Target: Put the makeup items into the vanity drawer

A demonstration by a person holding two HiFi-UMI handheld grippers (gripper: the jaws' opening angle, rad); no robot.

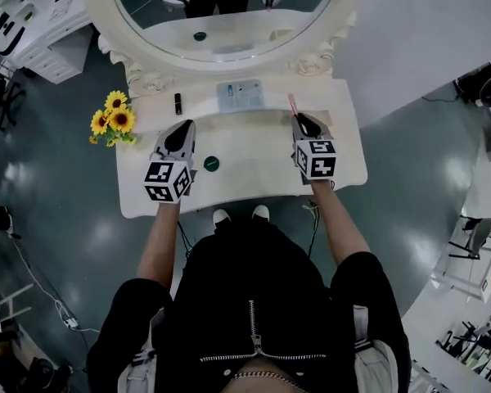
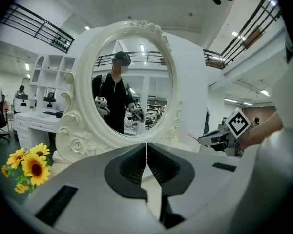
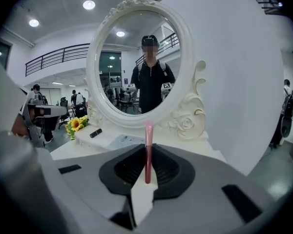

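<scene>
My right gripper (image 1: 300, 122) is shut on a thin pink makeup stick (image 3: 148, 152), which pokes out past the jaws toward the mirror (image 1: 293, 103). It hangs over the right part of the white vanity top (image 1: 254, 182). My left gripper (image 1: 182, 130) is over the left part, with its jaws closed together and nothing between them (image 2: 146, 148). A black lipstick (image 1: 178, 102) and a flat pale-blue packet (image 1: 240, 94) lie at the back by the mirror base. A small round green item (image 1: 211, 163) sits just right of the left gripper.
A big oval mirror (image 1: 229, 11) in a carved white frame stands at the back of the vanity. Yellow sunflowers (image 1: 113, 121) hang off its left end. The person's shoes (image 1: 240, 214) show at the front edge. White furniture (image 1: 41, 31) stands at the far left.
</scene>
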